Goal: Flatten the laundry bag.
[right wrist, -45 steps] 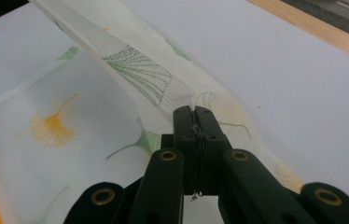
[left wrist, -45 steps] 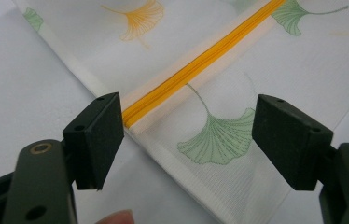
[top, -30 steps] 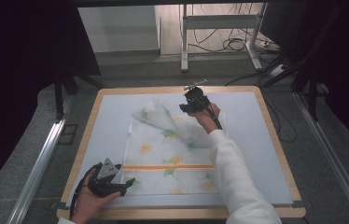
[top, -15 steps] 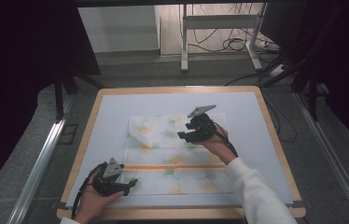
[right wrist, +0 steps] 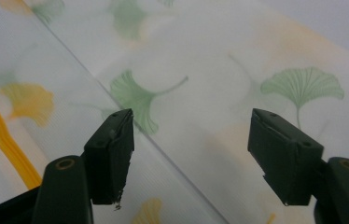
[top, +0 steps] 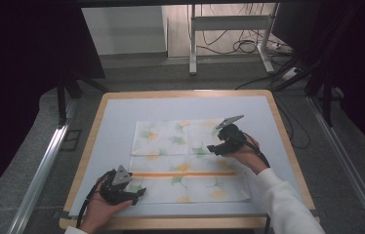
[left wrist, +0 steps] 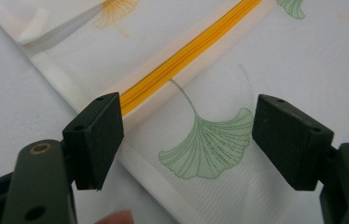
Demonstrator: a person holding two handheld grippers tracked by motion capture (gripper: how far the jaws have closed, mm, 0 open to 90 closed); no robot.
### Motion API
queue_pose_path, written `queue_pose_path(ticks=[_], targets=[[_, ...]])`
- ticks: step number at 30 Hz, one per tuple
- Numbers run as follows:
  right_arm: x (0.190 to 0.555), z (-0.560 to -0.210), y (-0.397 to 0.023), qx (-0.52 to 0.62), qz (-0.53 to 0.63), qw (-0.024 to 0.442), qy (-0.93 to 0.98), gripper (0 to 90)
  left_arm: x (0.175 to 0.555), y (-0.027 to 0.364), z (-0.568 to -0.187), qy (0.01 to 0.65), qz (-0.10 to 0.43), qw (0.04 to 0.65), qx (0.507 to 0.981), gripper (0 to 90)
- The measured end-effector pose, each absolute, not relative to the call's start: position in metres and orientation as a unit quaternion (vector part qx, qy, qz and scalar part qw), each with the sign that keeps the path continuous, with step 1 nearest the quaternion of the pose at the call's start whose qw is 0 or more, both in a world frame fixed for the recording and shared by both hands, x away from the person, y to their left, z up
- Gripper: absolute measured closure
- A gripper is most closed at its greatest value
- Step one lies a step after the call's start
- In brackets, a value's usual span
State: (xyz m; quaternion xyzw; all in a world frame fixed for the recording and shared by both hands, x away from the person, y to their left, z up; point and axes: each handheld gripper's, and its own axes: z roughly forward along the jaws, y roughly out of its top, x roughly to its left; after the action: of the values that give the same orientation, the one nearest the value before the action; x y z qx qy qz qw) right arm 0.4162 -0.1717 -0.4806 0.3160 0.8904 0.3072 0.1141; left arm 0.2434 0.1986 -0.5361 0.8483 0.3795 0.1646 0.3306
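1. The work in hand looks like folding a thin printed cloth (top: 188,161) on the table (top: 97,122). The far part already lies doubled back toward the person, with a straight folded edge (right wrist: 163,144) crossing the cloth's middle, so I judge 1 fold to be made.

2. The right gripper (top: 215,147) sits over the right part of the doubled layer. Its jaws have just been opening and now stand wide apart with nothing pinched between them; the right gripper view has only flat cloth beneath them. That reads as a release after laying the layer down.

3. The left gripper (top: 134,193) rests at the cloth's near left corner. Its jaws are apart, straddling the fabric without pressing it, as the left gripper view shows.

4. What is left, in my judgement: any further fold, such as bringing the near strip or a side over, and smoothing. The result is still a broad rectangle.

5. Material: the cloth is sheer, pale cream and finely woven, limp enough to lie flat, and the doubled area looks milkier.

6. Pattern: fan-shaped ginkgo leaves (left wrist: 210,144) in green and yellow, stitched-looking with fine veins.

7. An orange stripe (top: 185,174), slightly raised like a woven band, runs across the near part.

8. The table has a smooth light blue-grey surface inside a wooden rim.
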Motion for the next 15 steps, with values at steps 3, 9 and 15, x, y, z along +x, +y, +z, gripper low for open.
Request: queue_pose_path(ticks=[3, 9, 15], targets=[[0.417, -0.487, -0.172, 0.31, 0.285, 0.118, 0.899, 28.8, 0.243, 0.198, -0.536, 0.379, 0.165, 0.33, 0.849, 24.5], [0.422, -0.495, -0.164, 0.304, 0.276, 0.116, 0.904, 27.5, 0.243, 0.198, -0.536, 0.38, 0.165, 0.33, 0.848, 24.5], [0.427, -0.504, -0.155, 0.303, 0.27, 0.102, 0.908, 28.4, 0.243, 0.198, -0.536, 0.378, 0.164, 0.331, 0.849, 24.5]])
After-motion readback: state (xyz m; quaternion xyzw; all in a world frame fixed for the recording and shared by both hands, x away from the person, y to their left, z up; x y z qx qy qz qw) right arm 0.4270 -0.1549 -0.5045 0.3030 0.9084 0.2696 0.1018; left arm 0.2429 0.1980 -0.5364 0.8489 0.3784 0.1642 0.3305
